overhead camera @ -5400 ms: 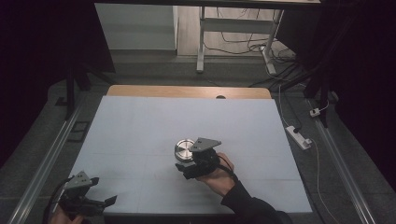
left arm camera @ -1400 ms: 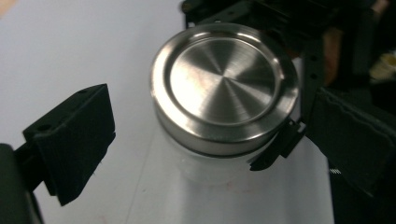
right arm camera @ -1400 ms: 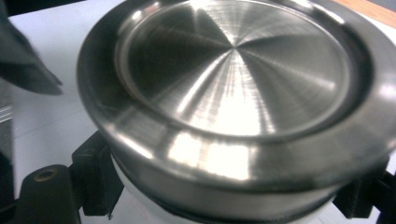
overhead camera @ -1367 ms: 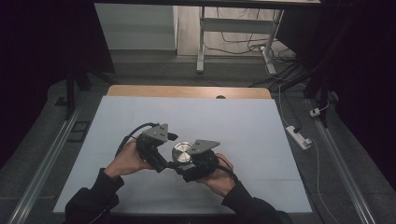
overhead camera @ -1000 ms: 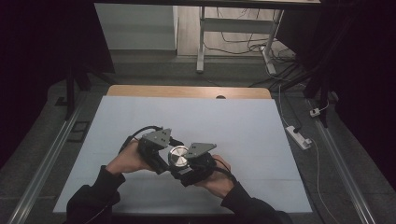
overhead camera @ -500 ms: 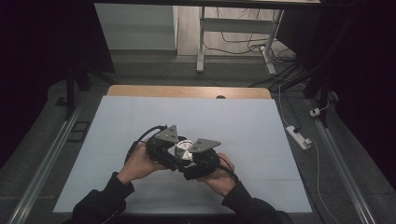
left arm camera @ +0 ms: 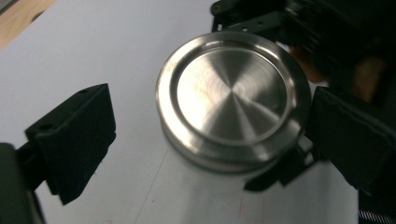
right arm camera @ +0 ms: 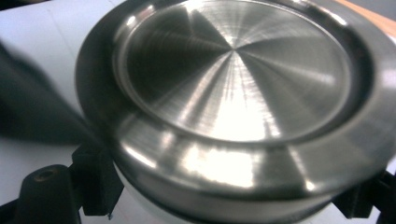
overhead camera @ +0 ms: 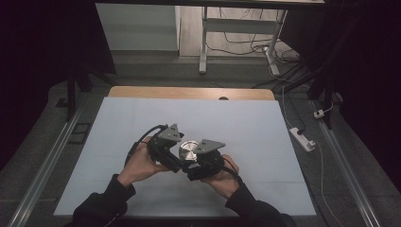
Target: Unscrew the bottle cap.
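A white round container with a brushed-steel lid [overhead camera: 188, 150] stands on the white table sheet [overhead camera: 236, 123], a little left of the middle. My right gripper [overhead camera: 197, 161] reaches it from the near right and is shut on the white body just under the lid [right arm camera: 233, 79]; its jaws show at both lower corners of the right gripper view. From the left comes my left gripper [overhead camera: 174, 150], open, its two jaws straddling the lid [left arm camera: 233, 98]. The left pad [left arm camera: 74, 140] stands well off the rim and the right pad [left arm camera: 350, 135] sits close beside it.
The sheet covers a wooden table whose far edge [overhead camera: 189, 92] stays bare. A white power strip [overhead camera: 302, 138] and cables lie on the floor to the right. Metal rails run along both sides. Open sheet lies all around the container.
The left hand brought its gripper from the table's front-left corner to the container, then slid right until its open jaws straddled the lid. The right gripper and container stayed put.
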Available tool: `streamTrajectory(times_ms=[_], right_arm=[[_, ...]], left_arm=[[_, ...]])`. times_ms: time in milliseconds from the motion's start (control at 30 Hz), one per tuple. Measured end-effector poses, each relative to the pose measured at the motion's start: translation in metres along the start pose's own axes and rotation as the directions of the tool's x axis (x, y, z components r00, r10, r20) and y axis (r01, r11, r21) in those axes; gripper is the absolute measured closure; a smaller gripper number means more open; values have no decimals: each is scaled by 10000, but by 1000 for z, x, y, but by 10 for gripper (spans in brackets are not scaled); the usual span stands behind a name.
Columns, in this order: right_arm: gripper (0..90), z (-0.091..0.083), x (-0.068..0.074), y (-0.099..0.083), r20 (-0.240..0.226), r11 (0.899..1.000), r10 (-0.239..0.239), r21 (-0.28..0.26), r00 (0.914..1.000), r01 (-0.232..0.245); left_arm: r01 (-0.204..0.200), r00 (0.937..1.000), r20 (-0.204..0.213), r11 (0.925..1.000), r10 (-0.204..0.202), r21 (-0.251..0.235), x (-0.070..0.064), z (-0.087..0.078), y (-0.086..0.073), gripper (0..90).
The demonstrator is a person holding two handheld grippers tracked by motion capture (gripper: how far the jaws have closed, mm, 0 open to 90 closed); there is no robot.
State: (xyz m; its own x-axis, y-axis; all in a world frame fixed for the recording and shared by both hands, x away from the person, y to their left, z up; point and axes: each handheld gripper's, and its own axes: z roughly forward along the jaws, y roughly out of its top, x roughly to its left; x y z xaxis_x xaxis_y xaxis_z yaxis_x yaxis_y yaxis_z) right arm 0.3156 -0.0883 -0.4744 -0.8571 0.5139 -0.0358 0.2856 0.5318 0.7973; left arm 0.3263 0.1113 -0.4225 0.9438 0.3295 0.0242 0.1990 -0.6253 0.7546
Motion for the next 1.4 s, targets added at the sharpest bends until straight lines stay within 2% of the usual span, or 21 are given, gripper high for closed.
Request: streamTrajectory(times_ms=[67,200,333,433,500,533,600,667,800,900,1000,1167,1400], right_arm=[[150,0,0,0,-347,10000,-40,-36,9994,39],[151,1,7,2,-1089,9990,-454,0,9930,457],[150,2,17,4,-1699,9964,-840,-32,9819,847],[150,2,22,5,-1954,9929,-1173,-60,9737,1184],[150,2,23,5,-1982,9911,-1315,-83,9713,1325],[150,1,23,5,-1931,9909,-1330,-73,9721,1341],[151,1,21,5,-1823,9918,-1265,-70,9751,1274],[151,0,19,5,-1596,9932,-1154,-32,9804,1163],[150,0,15,5,-1050,9978,-659,-7,9923,662],[150,0,10,4,-644,9990,-449,33,9969,452],[150,-1,6,3,-358,9999,-144,39,9993,145],[150,-2,4,3,-45,10000,32,-45,10000,-32],[151,-3,3,3,324,9996,240,-122,9992,-236]], left_arm=[[-609,9961,633,9981,616,-121,3,-6,-5,20],[-1333,9809,1394,9907,1359,-280,4,-11,-10,33],[-1721,9674,1853,9849,1728,-197,1,-11,-10,66],[-2008,9561,2147,9795,1992,-147,-1,-8,-11,118],[-2118,9515,2239,9771,2112,-213,-3,-7,-11,181],[-2108,9533,2165,9773,2105,-221,-3,-7,-11,188],[-1953,9609,1960,9805,1955,-206,-4,-6,-9,189],[-1657,9717,1679,9860,1664,-188,-4,-4,-8,190],[-884,9913,968,9961,886,-69,-6,3,-3,192],[-220,9988,427,9997,223,-86,-8,8,1,193],[243,9997,-49,9996,-243,-115,-12,11,5,193],[681,9955,-650,9977,-685,-70,-17,14,11,193],[1318,9817,-1375,9912,-1319,-104,-25,17,17,192]])
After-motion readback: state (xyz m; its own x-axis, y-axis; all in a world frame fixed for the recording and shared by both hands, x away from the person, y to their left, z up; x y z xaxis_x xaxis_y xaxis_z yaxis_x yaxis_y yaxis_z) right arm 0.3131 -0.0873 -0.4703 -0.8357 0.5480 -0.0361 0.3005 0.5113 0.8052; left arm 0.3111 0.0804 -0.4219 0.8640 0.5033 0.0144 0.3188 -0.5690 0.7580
